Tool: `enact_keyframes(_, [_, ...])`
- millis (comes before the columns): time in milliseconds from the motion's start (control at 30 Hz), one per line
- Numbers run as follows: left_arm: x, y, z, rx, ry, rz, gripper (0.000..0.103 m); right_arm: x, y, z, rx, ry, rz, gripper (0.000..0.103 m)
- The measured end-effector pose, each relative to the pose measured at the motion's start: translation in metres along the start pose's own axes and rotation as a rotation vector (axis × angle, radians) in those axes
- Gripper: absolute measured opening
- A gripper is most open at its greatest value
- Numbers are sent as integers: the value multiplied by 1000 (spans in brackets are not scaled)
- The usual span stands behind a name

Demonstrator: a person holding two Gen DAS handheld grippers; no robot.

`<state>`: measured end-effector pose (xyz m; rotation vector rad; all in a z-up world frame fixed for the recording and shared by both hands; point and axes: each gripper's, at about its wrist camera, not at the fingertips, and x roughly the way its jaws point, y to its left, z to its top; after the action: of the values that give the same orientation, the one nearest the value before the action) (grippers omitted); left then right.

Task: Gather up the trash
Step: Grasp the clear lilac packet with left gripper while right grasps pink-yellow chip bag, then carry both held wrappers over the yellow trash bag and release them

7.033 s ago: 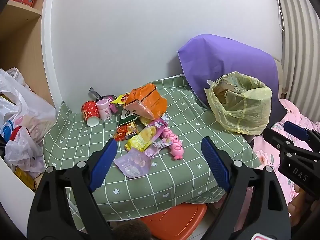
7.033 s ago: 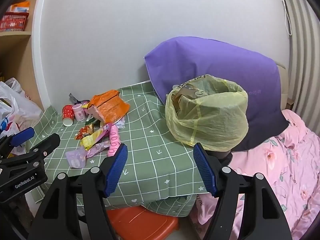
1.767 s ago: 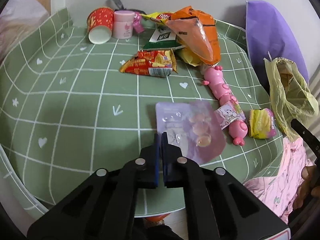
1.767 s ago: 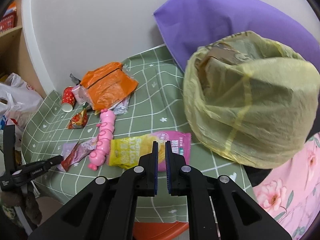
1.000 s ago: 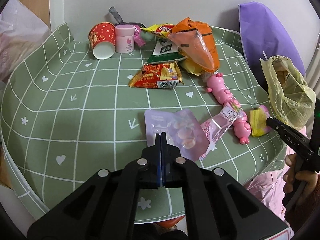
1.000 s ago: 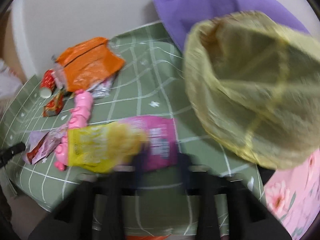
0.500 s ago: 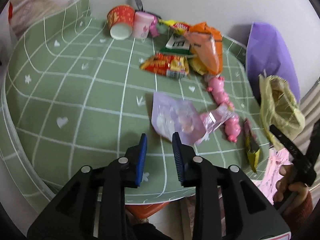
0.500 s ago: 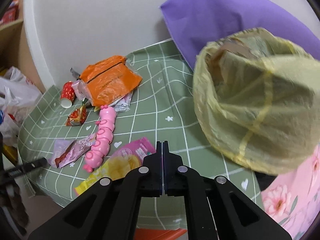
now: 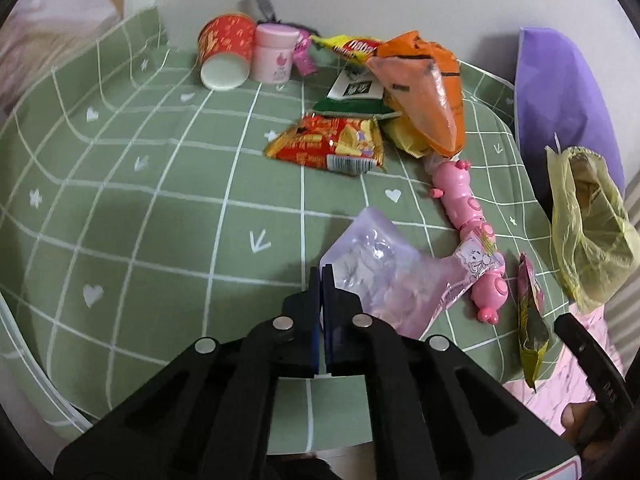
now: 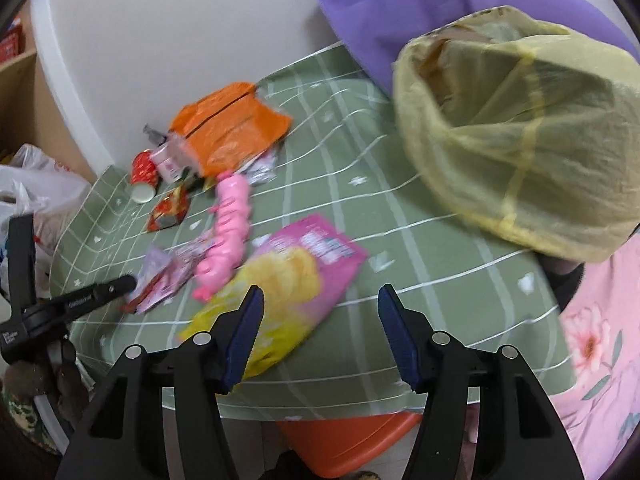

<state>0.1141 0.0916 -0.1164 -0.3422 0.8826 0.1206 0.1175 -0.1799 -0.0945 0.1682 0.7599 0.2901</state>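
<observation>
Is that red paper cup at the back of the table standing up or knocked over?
Knocked over. The red paper cup lies on its side on the green checked tablecloth, white mouth facing the camera, beside the upright pink jar.

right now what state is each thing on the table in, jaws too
left gripper: jaws shut on the lilac pouch corner
right gripper: jaws opening, nothing between them
yellow-pink chip bag: lying loose
yellow trash bag: mouth open
red paper cup: tipped over
pink jar: upright, capped

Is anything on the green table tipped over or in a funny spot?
Yes. The red paper cup lies on its side beside the upright pink jar at the back. A pink toy caterpillar lies among the snack wrappers, and it hardly looks like trash.
</observation>
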Motion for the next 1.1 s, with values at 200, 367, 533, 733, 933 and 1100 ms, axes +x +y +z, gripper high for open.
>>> enact_keyframes(200, [-16,12,6,30,-38,4,1,19,19,-8,-11,23,-76,56])
enact_keyframes(367, [-29,20,14,41,-76,-5,1,37,29,-3,-89,5,-135,31])
enact_keyframes(533, [-46,17,30,76,-129,-22,1,34,29,15,-93,-18,-79,10])
enact_keyframes(733, [-61,-10,69,127,-203,-115,1,8,24,50,-91,-81,-53,8])
enact_keyframes(933, [-71,-73,120,258,-269,-264,1,-39,20,97,-97,-193,-86,8])
enact_keyframes(1100, [-73,-131,155,393,-286,-381,1,-84,5,134,-70,-295,-185,8])
